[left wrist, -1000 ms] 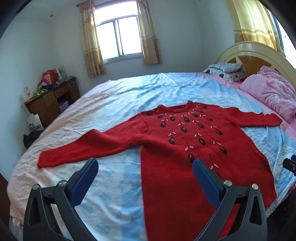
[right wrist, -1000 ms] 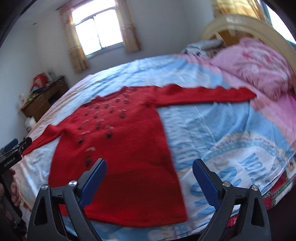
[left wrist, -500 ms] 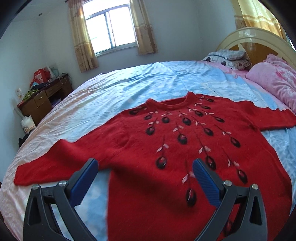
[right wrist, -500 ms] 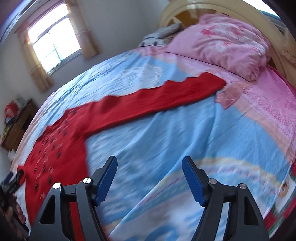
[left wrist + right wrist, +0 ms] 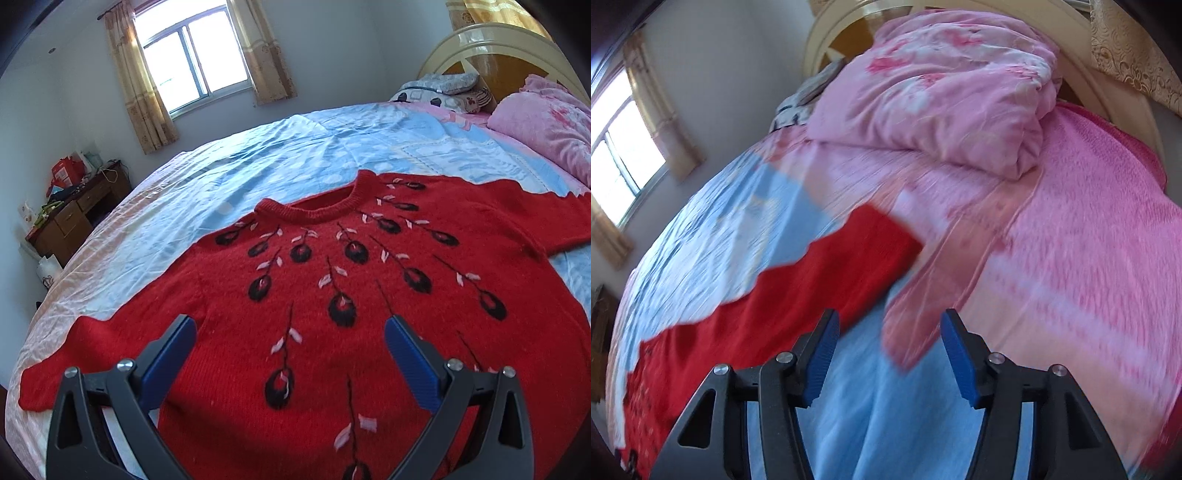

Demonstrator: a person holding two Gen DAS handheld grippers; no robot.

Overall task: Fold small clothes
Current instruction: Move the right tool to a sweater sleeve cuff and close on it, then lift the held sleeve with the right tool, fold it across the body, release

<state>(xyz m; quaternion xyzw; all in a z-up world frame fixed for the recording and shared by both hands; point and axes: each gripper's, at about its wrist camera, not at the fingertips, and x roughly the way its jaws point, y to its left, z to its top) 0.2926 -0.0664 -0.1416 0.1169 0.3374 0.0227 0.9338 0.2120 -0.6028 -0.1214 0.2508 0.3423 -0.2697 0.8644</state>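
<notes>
A red knit sweater (image 5: 332, 295) with black and pink embroidered buds lies flat, front up, on the bed, sleeves spread to both sides. My left gripper (image 5: 290, 332) is open and empty, hovering over the sweater's chest near the left armpit. My right gripper (image 5: 886, 332) is open and empty, just above the sheet beside the end of the sweater's right sleeve (image 5: 849, 258), whose cuff lies a little ahead and left of the fingers.
The bed has a blue and pink sheet (image 5: 258, 158). A folded pink quilt (image 5: 942, 85) and a pink blanket (image 5: 1089, 221) lie by the cream headboard (image 5: 498, 40). A wooden desk (image 5: 70, 218) stands by the left wall under a curtained window (image 5: 192, 55).
My left gripper has moved forward over the sweater's chest. My right gripper has swung right along the right sleeve toward its cuff and the pink bedding, with its jaws somewhat narrower.
</notes>
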